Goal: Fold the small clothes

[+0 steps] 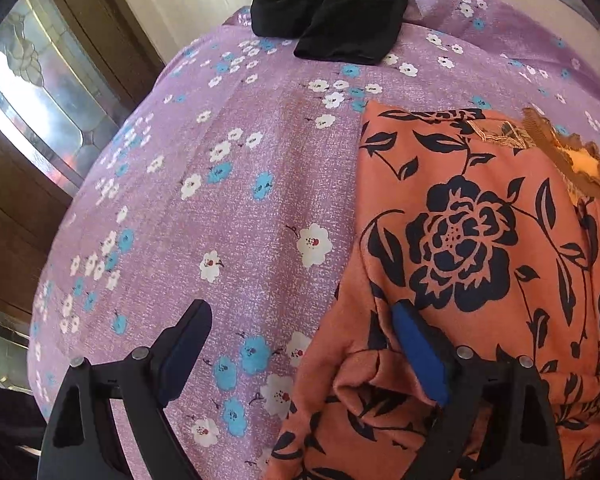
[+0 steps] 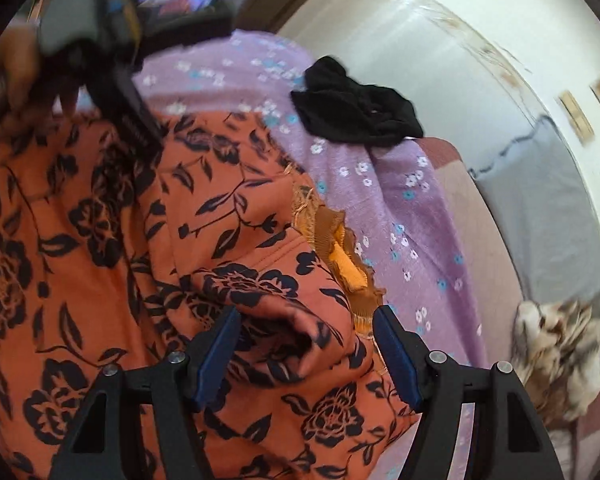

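Centrally, an orange garment with dark blue roses lies rumpled on a lilac flowered bedsheet. Gold lace trim edges it at three o'clock. The right gripper hovers over a raised fold, jaws spread wide, grasping nothing. The left gripper is likewise spread, straddling the garment's edge. Black clothing sits bunched at twelve o'clock.
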